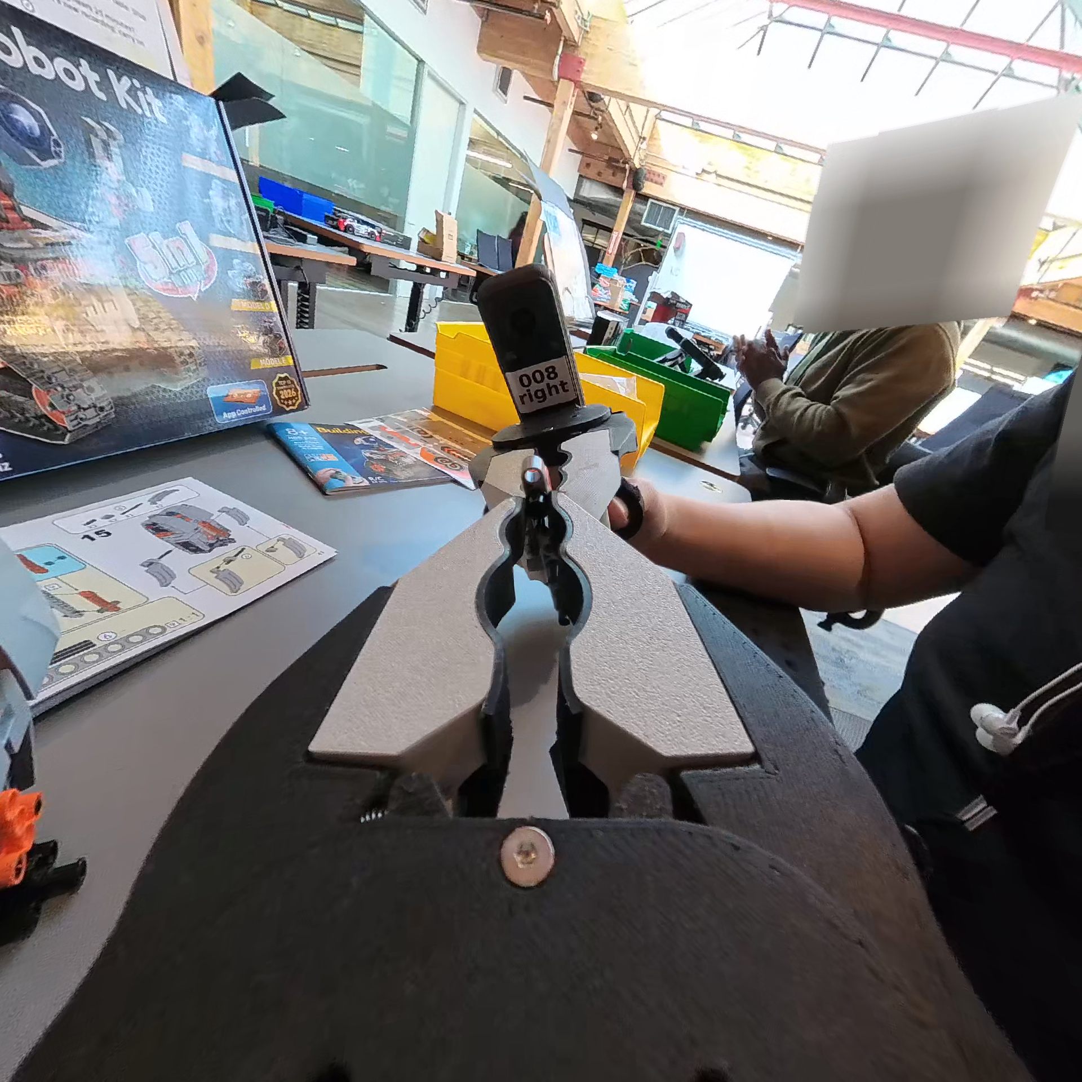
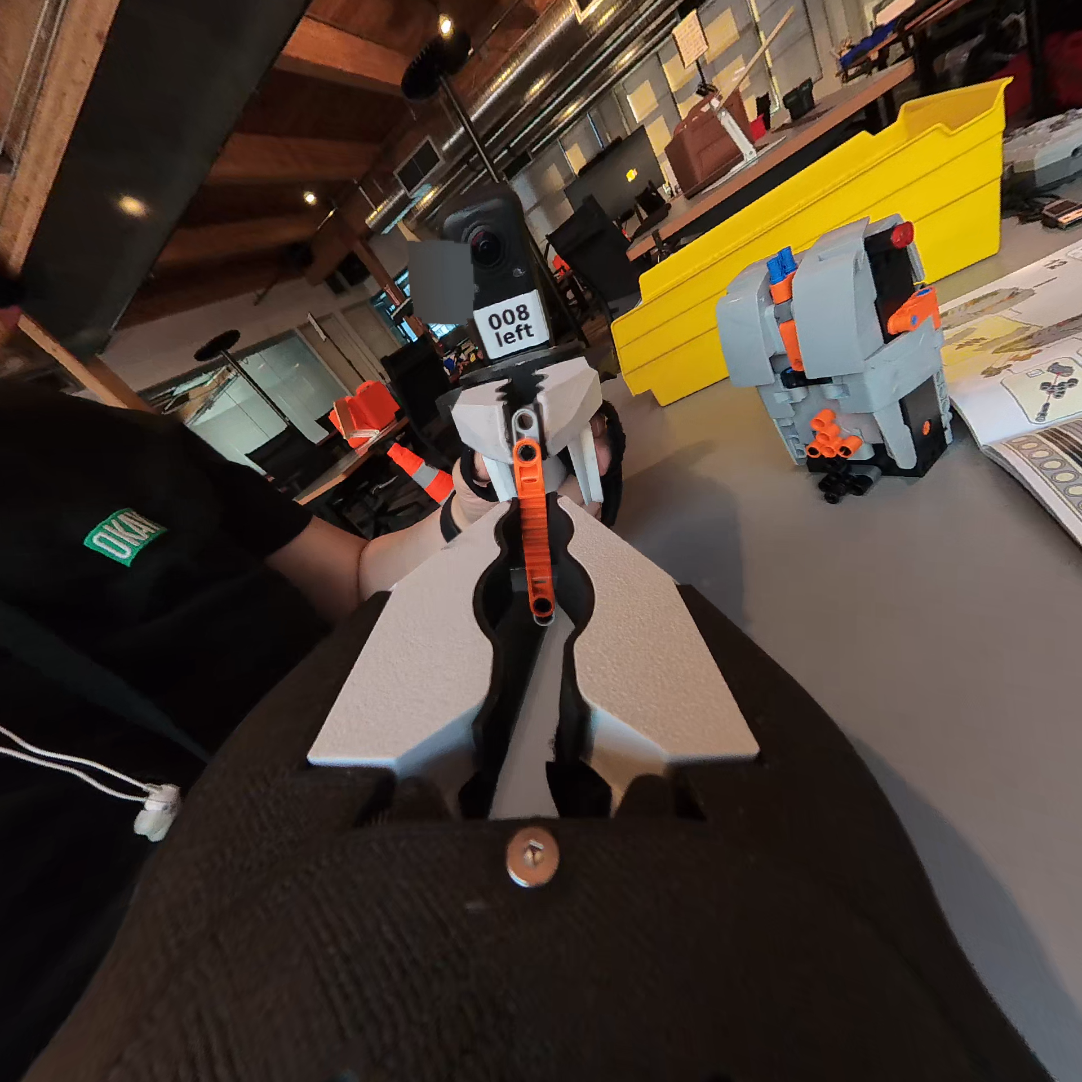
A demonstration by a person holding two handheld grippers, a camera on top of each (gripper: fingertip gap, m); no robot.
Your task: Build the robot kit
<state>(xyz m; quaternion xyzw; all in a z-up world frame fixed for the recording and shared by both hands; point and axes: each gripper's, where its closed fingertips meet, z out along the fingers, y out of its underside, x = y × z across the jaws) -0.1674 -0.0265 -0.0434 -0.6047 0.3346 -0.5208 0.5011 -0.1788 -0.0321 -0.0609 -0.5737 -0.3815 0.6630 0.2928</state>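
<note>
My left gripper (image 1: 533, 510) and my right gripper (image 2: 531, 510) point at each other above the grey table (image 2: 761, 615), tips almost touching. Both are shut on one small beam assembly held between them. The right wrist view shows its orange beam (image 2: 534, 527) with a grey beam end (image 2: 525, 420) sticking into the left gripper (image 2: 527, 410). The left wrist view shows its grey and black side (image 1: 537, 544), with a grey end (image 1: 531, 475) inside the right gripper (image 1: 547, 465). A bare forearm (image 1: 761, 544) holds the right gripper.
A partly built grey, orange and black model (image 2: 831, 351) stands on the table beside an open manual (image 2: 1030, 375) and a yellow bin (image 2: 819, 234). A kit box (image 1: 134, 234), instruction sheet (image 1: 146, 562), booklet (image 1: 351, 456), green bin (image 1: 679, 392) and a seated person (image 1: 849, 404) are nearby. The tips of both grippers are at nearly the same place.
</note>
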